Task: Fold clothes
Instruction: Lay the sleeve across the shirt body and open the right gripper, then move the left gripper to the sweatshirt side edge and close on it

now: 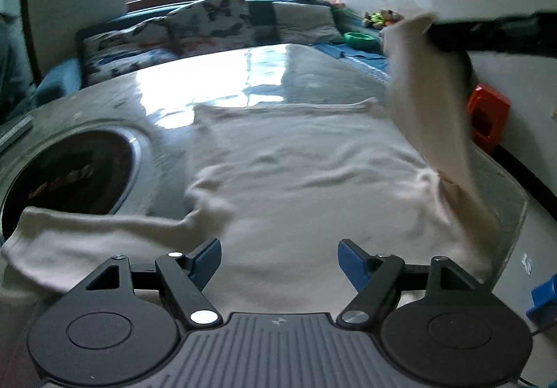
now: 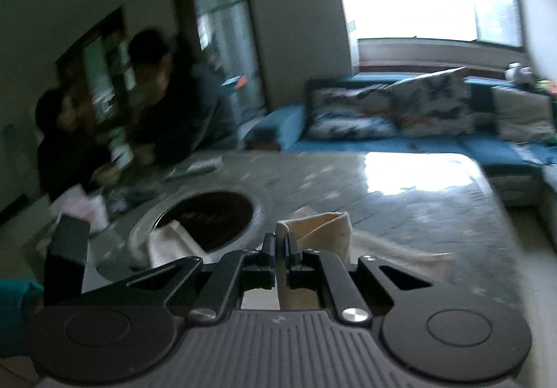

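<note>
Right gripper (image 2: 282,242) pinches cream knit sweater's sleeve (image 1: 428,102) aloft; lay it flat across body; left gripper (image 1: 278,259) spread, idle.

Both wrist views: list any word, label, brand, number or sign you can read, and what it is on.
None readable.
Small emblem on the left gripper body: no legible text.
Reddish marks inside the dark round recess in the table: too blurred.
Cream garment: no print visible.

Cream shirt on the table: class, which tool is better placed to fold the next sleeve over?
Right. The right tool is shut on the raised sleeve of the cream shirt; the left tool hangs open, holding nothing.
</note>
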Demonstrator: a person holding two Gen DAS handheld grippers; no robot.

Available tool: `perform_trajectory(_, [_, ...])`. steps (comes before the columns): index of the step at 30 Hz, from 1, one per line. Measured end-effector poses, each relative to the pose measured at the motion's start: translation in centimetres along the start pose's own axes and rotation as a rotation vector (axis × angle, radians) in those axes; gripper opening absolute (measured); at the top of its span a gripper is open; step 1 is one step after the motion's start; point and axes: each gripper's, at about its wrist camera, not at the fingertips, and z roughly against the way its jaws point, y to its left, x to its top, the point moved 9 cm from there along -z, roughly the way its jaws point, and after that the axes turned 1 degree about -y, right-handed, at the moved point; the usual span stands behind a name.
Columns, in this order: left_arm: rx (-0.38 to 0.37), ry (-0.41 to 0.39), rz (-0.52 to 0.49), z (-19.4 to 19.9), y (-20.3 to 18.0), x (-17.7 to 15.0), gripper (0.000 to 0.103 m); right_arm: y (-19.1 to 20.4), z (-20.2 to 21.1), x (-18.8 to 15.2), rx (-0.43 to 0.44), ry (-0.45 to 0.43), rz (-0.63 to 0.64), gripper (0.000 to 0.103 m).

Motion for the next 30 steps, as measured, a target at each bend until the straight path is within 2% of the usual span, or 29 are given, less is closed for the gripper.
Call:
perform_trajectory(5, [0.016, 0.013, 0.034, 0.3, 1.4, -1.0, 0.077, 3.1, -5.0, -2.9, 0.076, 0.132, 0.045, 0.005])
perform_trajectory(7, [0.021, 0.018, 0.044, 0.4, 1.8, -1.4, 0.077, 3.5, -5.2, -3.4, 0.088, 0.146, 0.053, 0.009])
perform_trajectory(12, [0.029, 0.022, 0.049, 0.7, 2.5, -1.6, 0.077, 3.9, -5.2, -4.2, 0.109, 0.16, 0.069, 0.013])
perform_trajectory(14, [0.034, 0.02, 0.047, 0.9, 2.7, -1.6, 0.077, 2.8, -4.3, -4.3, 0.08, 0.156, 0.069, 0.02])
perform_trajectory(16, [0.038, 0.011, 0.052, 1.2, 3.0, -1.4, 0.077, 1.2, -3.2, -4.8, 0.038, 0.162, 0.065, 0.021])
perform_trajectory(21, [0.018, -0.025, 0.051, 1.8, 2.3, -0.2, 0.077, -3.6, -0.8, -8.4, -0.085, 0.233, 0.026, 0.021])
perform_trajectory(24, [-0.02, -0.028, 0.033, 1.2, 1.0, 0.4, 0.075, -5.2, 0.1, -10.8, -0.12, 0.266, -0.007, 0.021])
perform_trajectory(30, [-0.074, -0.003, 0.015, -1.3, -1.5, 0.6, 0.072, -6.1, 0.0, -13.3, -0.146, 0.277, -0.033, 0.021])
